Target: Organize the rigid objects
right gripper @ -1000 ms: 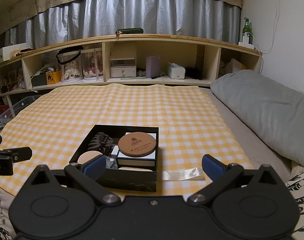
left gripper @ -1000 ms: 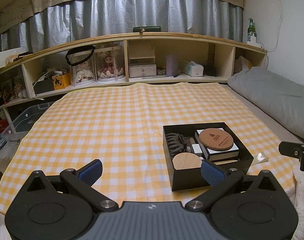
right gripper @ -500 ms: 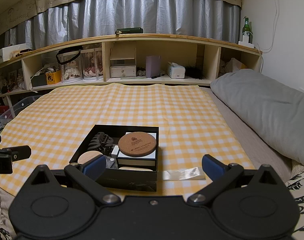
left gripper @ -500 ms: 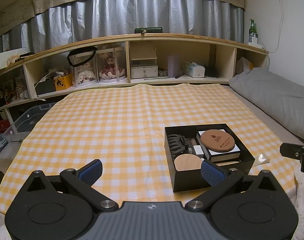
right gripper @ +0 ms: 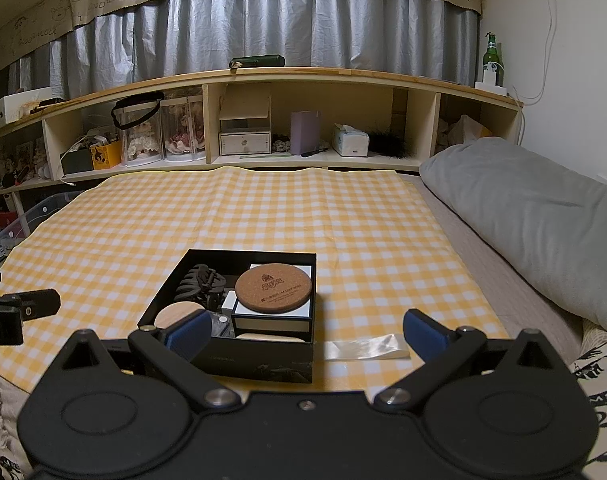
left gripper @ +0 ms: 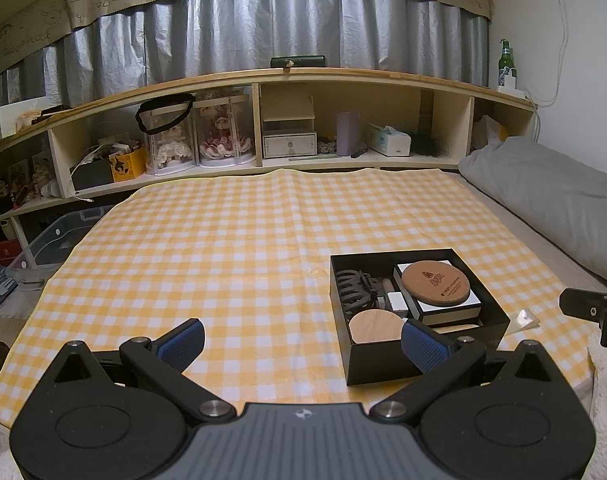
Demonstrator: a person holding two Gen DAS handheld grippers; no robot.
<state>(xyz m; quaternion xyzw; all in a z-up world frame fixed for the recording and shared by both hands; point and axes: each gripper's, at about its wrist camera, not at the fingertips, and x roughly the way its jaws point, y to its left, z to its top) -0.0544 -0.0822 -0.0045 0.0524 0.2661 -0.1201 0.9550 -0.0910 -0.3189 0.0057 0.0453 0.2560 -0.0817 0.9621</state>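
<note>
At the bottom of each wrist view, the left gripper [left gripper: 301,340] and right gripper [right gripper: 305,334] are spread wide, holding nothing. Just beyond, lower centre-right, the black box [left gripper: 383,368] on the checked cloth [left gripper: 223,248] holds a cork coaster [left gripper: 435,283], hair claw [left gripper: 353,292] and wooden disc [left gripper: 373,326]; a shelf [left gripper: 343,80] spans the upper frame.

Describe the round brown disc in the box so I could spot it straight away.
On the yellow checked cloth sits an open black box. In its right half, a cork coaster lies flat on a white-topped box. It is darker than the pale wooden disc beside the black hair claw, and carries a printed logo.
</note>
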